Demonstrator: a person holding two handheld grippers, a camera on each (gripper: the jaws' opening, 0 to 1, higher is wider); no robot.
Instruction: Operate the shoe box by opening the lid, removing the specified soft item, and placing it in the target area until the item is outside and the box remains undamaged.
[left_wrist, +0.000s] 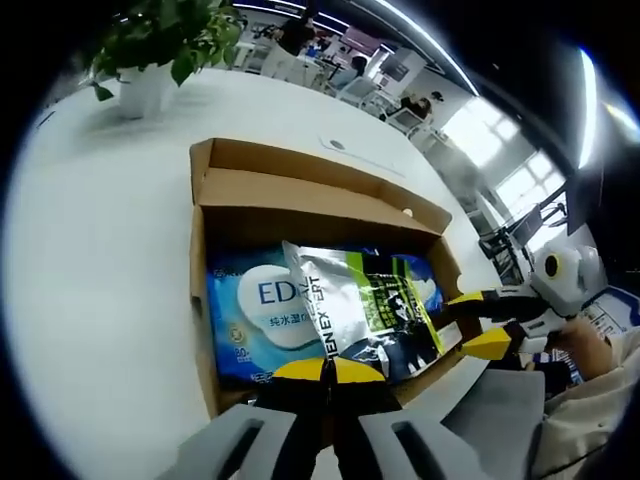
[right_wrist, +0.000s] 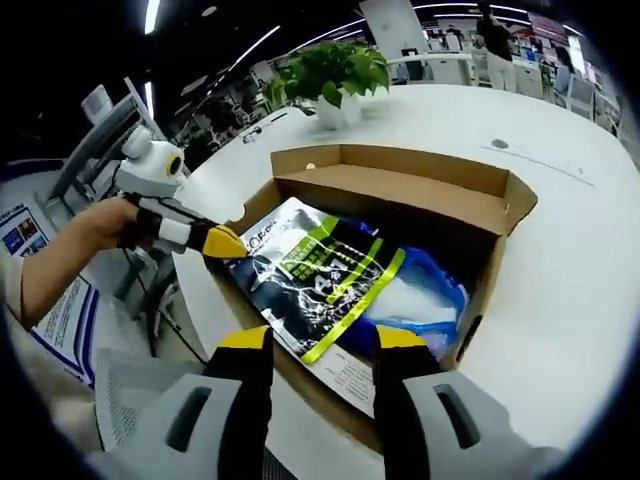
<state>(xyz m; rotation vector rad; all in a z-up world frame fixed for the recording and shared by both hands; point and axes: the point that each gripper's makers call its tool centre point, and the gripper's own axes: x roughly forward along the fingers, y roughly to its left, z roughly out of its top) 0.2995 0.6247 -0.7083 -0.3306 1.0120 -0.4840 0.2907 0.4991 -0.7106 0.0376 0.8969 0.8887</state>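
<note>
risk: silver-green pouch (left_wrist: 375, 310) is pinched at one corner only; it could slip free or snag the shoe box (left_wrist: 300, 185) wall and tear the cardboard if pulled sideways.
left hand-held gripper (left_wrist: 325, 372): jaws together at the box's near edge, tips at the pouch's lower end; can't tell if they've got hold of it.
right hand-held gripper (right_wrist: 318, 340): jaws wide apart, holding nothing, over the box's near wall.
item: pouch lies tilted inside the open box, on a blue wipes pack (left_wrist: 255, 305).
box: on white table (left_wrist: 90, 270), lid open.
</note>
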